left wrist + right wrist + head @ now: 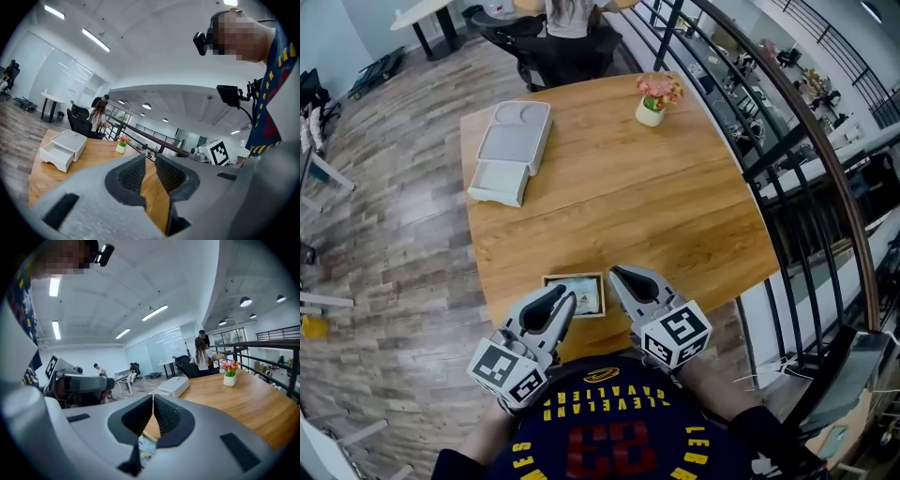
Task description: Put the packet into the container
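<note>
The packet point(584, 294), a flat printed rectangle with a pale border, lies on the wooden table point(628, 206) near its front edge. Above its left side hangs my left gripper point(570, 298), jaws a narrow gap apart with nothing between them; the left gripper view point(150, 157) shows only bare wood through the gap. My right gripper point(616, 273) hovers just right of the packet with its tips together and empty point(153, 396); a strip of the packet point(146, 451) shows below its jaws. The white container point(511, 150) stands at the table's far left with its drawer pulled out.
A small pot of pink flowers point(652, 111) stands at the table's far right corner. A black railing point(787, 141) runs along the right side. A person sits in an office chair point(567, 23) beyond the far edge. Wood-plank floor lies to the left.
</note>
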`<state>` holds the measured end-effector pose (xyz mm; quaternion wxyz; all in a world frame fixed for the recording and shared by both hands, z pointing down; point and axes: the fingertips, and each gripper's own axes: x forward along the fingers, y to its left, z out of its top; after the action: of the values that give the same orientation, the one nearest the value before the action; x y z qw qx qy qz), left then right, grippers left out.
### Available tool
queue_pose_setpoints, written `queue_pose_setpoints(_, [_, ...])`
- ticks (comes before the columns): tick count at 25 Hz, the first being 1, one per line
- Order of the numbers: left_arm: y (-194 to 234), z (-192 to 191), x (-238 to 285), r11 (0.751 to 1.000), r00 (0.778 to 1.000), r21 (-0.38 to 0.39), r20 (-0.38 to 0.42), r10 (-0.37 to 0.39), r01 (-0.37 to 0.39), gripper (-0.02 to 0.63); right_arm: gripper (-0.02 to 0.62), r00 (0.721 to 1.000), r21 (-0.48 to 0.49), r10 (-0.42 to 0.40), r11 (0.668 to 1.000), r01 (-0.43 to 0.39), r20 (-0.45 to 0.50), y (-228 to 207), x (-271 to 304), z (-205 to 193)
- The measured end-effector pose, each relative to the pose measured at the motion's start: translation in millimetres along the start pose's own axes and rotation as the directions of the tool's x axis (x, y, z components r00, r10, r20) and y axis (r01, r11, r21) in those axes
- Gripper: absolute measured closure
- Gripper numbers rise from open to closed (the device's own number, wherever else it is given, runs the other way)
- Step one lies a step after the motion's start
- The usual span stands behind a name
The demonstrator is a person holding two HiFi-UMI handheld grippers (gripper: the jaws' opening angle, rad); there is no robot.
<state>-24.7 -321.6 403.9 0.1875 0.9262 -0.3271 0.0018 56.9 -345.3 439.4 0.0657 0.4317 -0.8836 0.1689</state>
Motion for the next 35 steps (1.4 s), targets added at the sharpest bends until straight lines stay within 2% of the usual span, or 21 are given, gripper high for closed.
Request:
queue_pose_setpoints(5, [1,10,-5,1.0,1.0,-0.024,0.015,0.006,-0.005,0.563,0.584,0.996,0.005,0.043,0.999,-0.044,0.078,10,-11,42])
queue_pose_setpoints(9, [-7,22,1,1.0,1.0,-0.003,0.023,-0.014,0.014,0.598,0.584,0.991,0.048,0.02,0.998,-0.027,0.135,13,-19,62])
queue_pose_setpoints(12, [-11,20,5,1.0,1.0,0.016,0.011,-0.018,0.018,0.598,0.584,0.992,0.041,0.002,0.999,-0.007,0.127,19,-17,54])
queue_pose_setpoints(23, [-10,7,4,1.0,1.0,0.009,-0.006,0.008,-0.008,0.597,0.584,0.985,-0.013,0.08,0.997,-0.079,0.153,39,-18,53])
queue_pose_setpoints(30, [-19,1,8,1.0,1.0,0.012,-0.016,-0.004,0.004,0.597,0.584,0.986,-0.006,0.068,0.998,-0.068,0.155,36,-28,46])
queue_pose_setpoints(35, [-17,1,8,1.0,1.0,0.01,-0.01,0.019,-0.019,0.598,0.584,0.984,-0.012,0.094,0.996,-0.093,0.151,36,-27,42])
